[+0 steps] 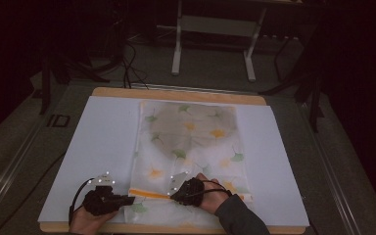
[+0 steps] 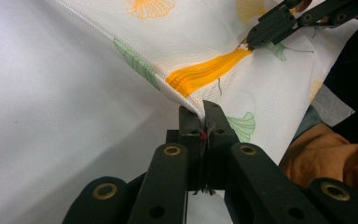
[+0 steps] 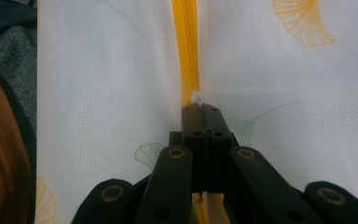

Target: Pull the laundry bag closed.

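High view sits above your side, facing forward and down on the whole table [image 1: 103, 147]; your gripper views ride close, looking along the jaws; all share the mesh bag's [image 1: 191, 142] orange zipper [image 2: 205, 72].

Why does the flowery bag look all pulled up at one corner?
The left gripper is shut on the mesh bag at its near corner, tenting the fabric there. The right gripper pinches at the orange zipper. Otherwise the bag lies flat; nothing looks torn.
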Motion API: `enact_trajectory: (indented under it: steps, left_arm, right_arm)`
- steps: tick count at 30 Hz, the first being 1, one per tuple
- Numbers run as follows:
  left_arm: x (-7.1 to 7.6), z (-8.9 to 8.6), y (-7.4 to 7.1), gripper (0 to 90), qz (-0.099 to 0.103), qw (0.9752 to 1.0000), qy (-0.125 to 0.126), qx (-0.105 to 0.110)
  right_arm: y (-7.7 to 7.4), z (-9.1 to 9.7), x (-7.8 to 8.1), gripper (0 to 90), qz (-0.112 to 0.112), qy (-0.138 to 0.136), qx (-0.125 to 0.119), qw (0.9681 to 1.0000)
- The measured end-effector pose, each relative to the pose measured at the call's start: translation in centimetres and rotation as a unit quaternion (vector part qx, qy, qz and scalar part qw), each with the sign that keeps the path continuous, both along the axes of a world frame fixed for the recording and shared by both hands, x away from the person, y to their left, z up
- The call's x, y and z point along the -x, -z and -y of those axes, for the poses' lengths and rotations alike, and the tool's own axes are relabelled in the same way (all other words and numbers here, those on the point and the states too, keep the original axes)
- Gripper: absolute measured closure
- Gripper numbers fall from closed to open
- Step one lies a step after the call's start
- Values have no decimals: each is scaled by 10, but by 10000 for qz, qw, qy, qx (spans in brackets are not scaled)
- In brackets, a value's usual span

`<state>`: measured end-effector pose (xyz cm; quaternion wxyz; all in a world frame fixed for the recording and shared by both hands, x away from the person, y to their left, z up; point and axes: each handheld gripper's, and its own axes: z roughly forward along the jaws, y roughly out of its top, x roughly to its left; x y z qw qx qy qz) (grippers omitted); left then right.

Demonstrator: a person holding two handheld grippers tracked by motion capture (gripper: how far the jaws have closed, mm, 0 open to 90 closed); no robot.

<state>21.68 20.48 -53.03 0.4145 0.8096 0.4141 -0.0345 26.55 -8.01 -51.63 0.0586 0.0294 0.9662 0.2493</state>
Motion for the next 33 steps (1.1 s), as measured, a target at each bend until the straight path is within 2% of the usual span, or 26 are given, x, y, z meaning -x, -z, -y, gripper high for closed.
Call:
enact_trajectory:
  steps: [21,22,33]
  left_arm:
    - [0,-1,0,883,6,10000,-31,11]
    - [0,-2,0,883,7,10000,-38,19]
    - [0,-3,0,883,-3,10000,-50,25]
  right_arm:
    - [-2,15,0,900,96,78,155,9998]
    - [-2,16,0,900,116,98,220,9996]
    - [-3,31,-2,900,100,194,284,9994]
